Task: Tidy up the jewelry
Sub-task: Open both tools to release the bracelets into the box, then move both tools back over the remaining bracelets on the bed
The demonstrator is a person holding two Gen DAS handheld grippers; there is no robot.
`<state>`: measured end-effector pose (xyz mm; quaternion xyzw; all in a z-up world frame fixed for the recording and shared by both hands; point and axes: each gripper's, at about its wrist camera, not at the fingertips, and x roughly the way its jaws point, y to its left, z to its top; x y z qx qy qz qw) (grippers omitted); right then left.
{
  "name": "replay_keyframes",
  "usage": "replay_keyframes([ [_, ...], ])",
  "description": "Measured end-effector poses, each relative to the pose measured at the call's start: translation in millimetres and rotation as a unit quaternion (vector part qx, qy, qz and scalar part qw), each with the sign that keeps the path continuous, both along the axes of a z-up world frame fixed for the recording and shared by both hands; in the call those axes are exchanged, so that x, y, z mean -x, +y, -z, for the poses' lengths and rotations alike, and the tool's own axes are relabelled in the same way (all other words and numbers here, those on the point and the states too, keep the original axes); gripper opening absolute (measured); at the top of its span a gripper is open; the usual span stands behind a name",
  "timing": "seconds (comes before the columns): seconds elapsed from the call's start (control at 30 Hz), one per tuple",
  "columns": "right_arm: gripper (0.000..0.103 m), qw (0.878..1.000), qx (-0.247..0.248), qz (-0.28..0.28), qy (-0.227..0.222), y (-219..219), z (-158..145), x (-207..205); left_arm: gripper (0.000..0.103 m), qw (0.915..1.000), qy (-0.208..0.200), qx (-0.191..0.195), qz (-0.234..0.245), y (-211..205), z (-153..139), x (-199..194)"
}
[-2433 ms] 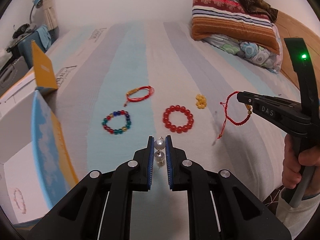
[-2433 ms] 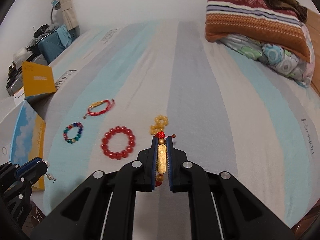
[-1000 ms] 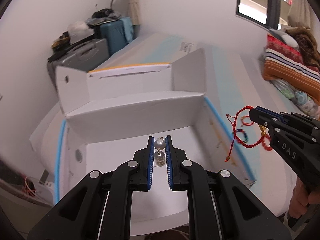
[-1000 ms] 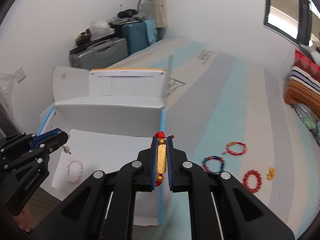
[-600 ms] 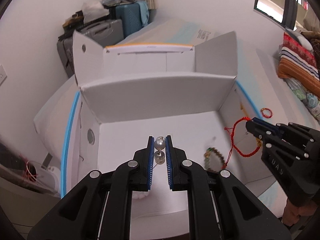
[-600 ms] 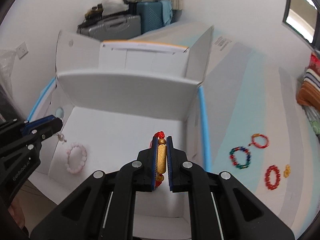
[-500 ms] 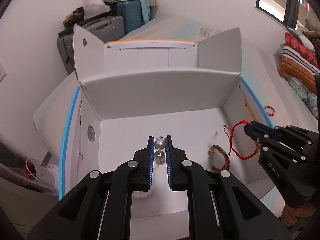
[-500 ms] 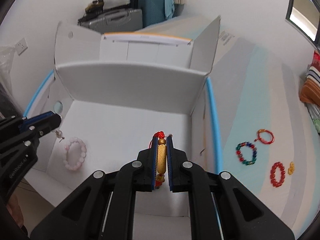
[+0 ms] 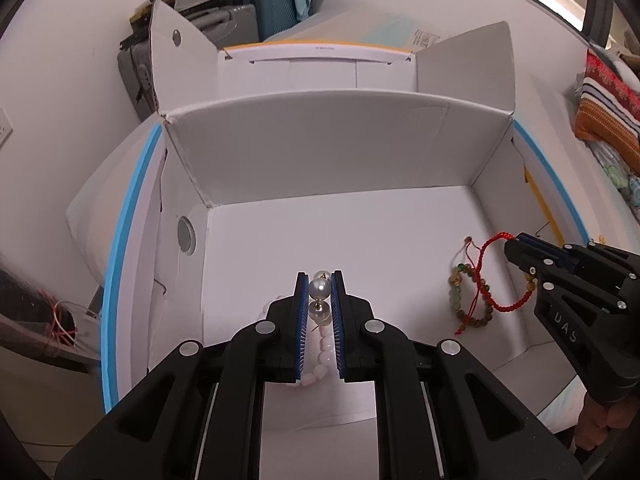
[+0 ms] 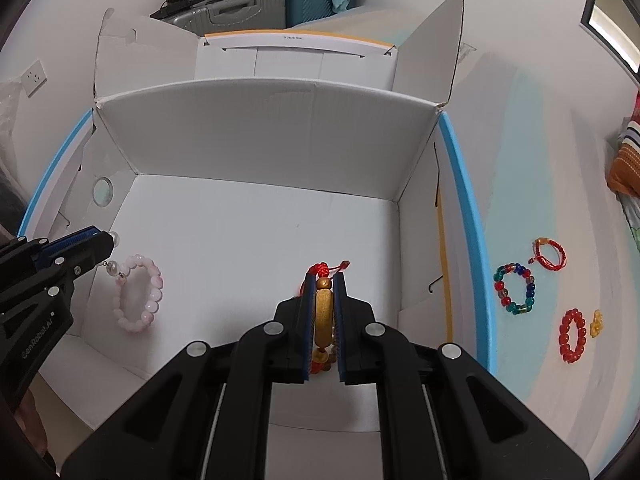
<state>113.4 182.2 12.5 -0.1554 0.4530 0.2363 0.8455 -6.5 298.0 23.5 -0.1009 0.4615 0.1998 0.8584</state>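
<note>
Over the open white box (image 9: 320, 152), the left gripper (image 9: 319, 286) is clamped on a pearl earring (image 9: 319, 288); at right, the right gripper (image 10: 323, 292) pinches a red cord bracelet (image 9: 494, 280).

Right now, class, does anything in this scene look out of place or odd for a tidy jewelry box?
Yes: four pieces lie outside the box on the bed: a multicolor bracelet, red cord bracelet, red bead bracelet and small yellow piece.

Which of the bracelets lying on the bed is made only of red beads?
The red bead bracelet, nearest the small yellow piece; the multicoloured bead bracelet and red cord bracelet lie farther away.
</note>
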Motion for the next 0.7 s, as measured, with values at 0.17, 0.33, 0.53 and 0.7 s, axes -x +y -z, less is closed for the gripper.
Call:
replay_keyframes([
  [0.17, 0.015, 1.000, -0.013, 0.001, 0.002, -2, -5, 1, 0.013, 1.0000, 0.002, -0.006, -0.006, 0, 0, 2],
  [0.33, 0.044, 0.999, -0.036, 0.005, -0.022, -11, -24, 9, 0.040, 0.9998, -0.010, -0.014, -0.010, -4, -8, 9],
  [0.53, 0.083, 0.995, -0.069, 0.027, -0.061, -32, -56, 14, 0.071, 0.9989, -0.038, -0.028, -0.003, -19, -25, 15],
  [0.7, 0.095, 0.991, -0.084, 0.050, -0.096, -60, -77, 14, 0.092, 0.9970, -0.063, -0.044, 0.007, -40, -42, 16],
])
